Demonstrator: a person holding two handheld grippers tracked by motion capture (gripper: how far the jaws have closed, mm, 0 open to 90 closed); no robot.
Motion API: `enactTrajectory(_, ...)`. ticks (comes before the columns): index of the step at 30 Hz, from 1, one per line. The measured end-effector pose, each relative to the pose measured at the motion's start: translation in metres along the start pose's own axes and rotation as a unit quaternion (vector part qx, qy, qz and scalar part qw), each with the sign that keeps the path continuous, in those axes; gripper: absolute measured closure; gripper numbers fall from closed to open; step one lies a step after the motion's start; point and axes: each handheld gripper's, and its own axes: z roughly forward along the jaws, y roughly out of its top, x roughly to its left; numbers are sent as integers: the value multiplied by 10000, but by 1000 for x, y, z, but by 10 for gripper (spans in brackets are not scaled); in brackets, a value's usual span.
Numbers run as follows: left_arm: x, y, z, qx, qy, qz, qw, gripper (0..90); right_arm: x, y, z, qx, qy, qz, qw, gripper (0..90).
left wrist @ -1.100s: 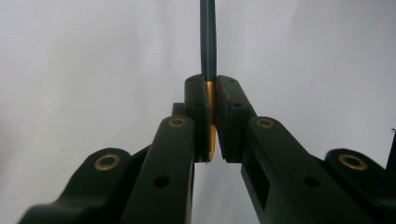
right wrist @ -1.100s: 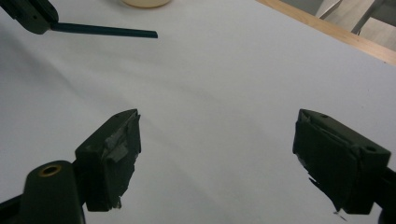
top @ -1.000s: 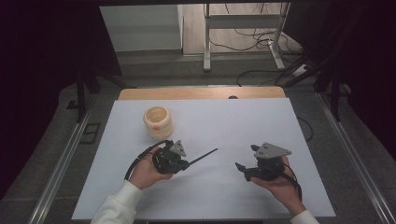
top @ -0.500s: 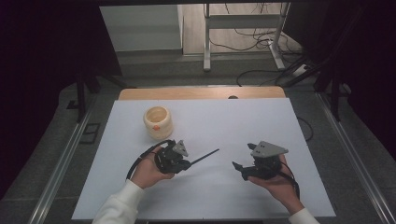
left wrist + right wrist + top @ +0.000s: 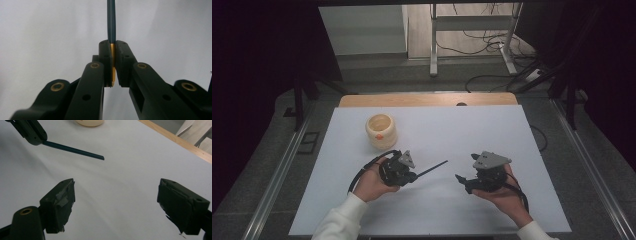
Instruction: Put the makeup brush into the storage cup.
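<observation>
Grip check: the left gripper [image 5: 412, 176] clamps a dark pencil [image 5: 111, 22] by its gold end, above the white bench [image 5: 492, 130]. The right gripper [image 5: 116, 205] stands wide apart, empty; a handover would need it to close squarely on the free end without twisting.

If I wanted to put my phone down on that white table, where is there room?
Plenty: the whole far right part of the white table, beyond the right gripper, is bare. The left half is busier, with the cream cup and the left gripper holding a dark stick.

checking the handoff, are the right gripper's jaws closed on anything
No: in the right gripper view the right gripper has its jaws spread wide over bare white table, while the dark stick sits in the left gripper.
</observation>
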Motion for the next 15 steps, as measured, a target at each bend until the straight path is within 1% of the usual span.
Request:
enactTrajectory(12, -1, 1, 2, 23, -22, 26, 10000, 846, 5, 7, 10, 84, 26, -158, 9998, 155)
enactTrajectory(15, -1, 2, 3, 5, -37, 18, 10000, 846, 7, 9, 14, 136, 30, -233, 9996, 155)
